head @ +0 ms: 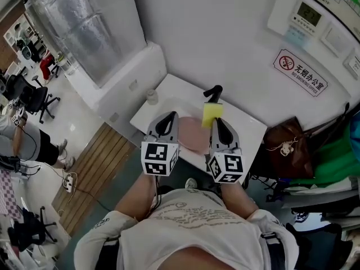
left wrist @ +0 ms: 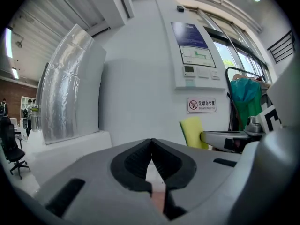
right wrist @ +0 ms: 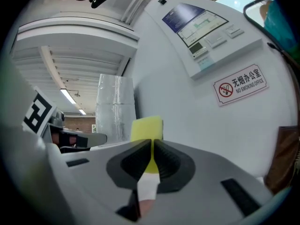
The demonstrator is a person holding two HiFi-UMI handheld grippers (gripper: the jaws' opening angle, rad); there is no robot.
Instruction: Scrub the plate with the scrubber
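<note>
Two grippers were held side by side over a white table (head: 249, 129) set against a white wall. At the far left, black office chairs (head: 38, 99) stood on a pale floor, and a silver foil-wrapped duct (head: 79, 21) ran up the wall above a white ledge. A strip of wooden decking (head: 95, 167) lay on the floor beside the table. On the table's left corner stood a small clear cup (head: 152, 97).

The left gripper (head: 168, 117) had its claw pressed together at the tips, with nothing pinched between the dark pads. Its marker cube (head: 159, 158) faced the head camera. Just right of it, a pink plate (head: 194, 135) lay flat on the table, showing between the two grippers and partly covered by them. Beyond the plate, a black curved fixture (head: 213, 93) rose from the table near the wall.

The right gripper (head: 217, 120) was pinching a yellow scrubber (head: 212, 114). The sponge stuck out past the jaw tips, upright, and in the right gripper view it showed against the wall, clear of the plate.

Farther right, a brown bag (head: 289, 148) sat beside the table, with green cloth (head: 332, 159) next to it. On the wall above hung a red-and-white no-smoking sign (head: 301, 72) and a white control panel (head: 306, 16).
</note>
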